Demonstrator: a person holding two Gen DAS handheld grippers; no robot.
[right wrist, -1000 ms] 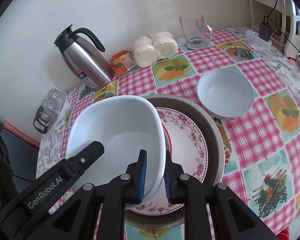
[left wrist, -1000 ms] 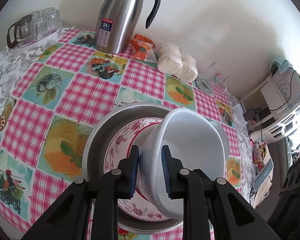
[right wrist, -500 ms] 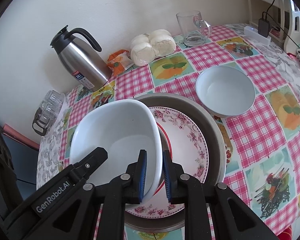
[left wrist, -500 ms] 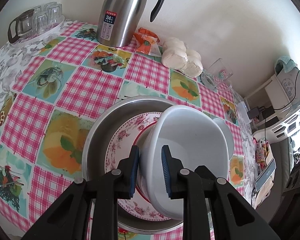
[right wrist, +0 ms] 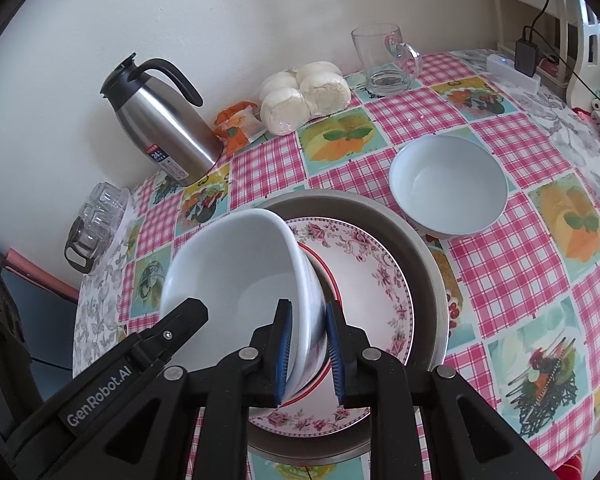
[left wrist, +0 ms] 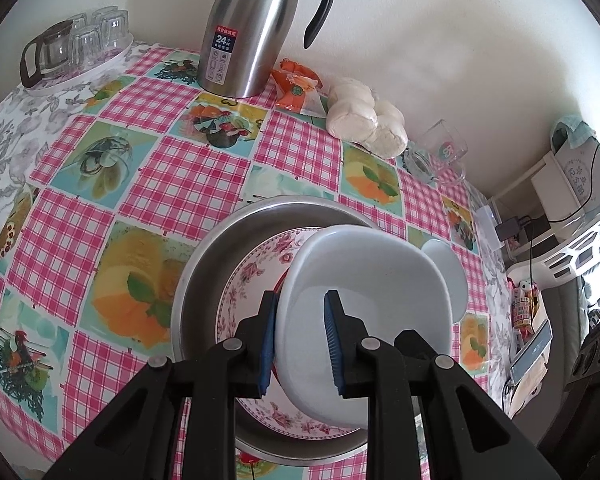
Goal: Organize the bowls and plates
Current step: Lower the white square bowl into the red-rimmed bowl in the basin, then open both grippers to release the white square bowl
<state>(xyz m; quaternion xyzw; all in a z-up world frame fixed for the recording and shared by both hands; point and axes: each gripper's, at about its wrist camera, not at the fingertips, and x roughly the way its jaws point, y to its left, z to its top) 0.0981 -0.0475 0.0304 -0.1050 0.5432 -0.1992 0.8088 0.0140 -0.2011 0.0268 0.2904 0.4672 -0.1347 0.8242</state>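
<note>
A white bowl [left wrist: 372, 292] [right wrist: 236, 272] hangs tilted over a floral plate [left wrist: 252, 280] [right wrist: 364, 280] that lies in a round metal pan [left wrist: 204, 264] [right wrist: 424, 264]. My left gripper [left wrist: 301, 340] is shut on the bowl's left wall, one pad outside and one inside. My right gripper [right wrist: 309, 352] is shut on the opposite wall in the same way. The left gripper's finger [right wrist: 180, 320] also shows at the lower left of the right wrist view. A red ring shows on the plate under the bowl. A second white bowl [right wrist: 448, 184] [left wrist: 448, 276] stands on the table right of the pan.
Along the wall stand a steel thermos jug [left wrist: 252, 28] [right wrist: 160, 120], an orange packet [left wrist: 296, 88], bagged white buns [left wrist: 364, 120] [right wrist: 304, 92] and a glass mug [right wrist: 384, 60]. A tray of glasses [left wrist: 76, 52] sits at the far left. Shelves and cables lie beyond the table's right edge.
The held bowl has sunk a little toward the floral plate and tilted more. Both grippers keep their hold on it.
</note>
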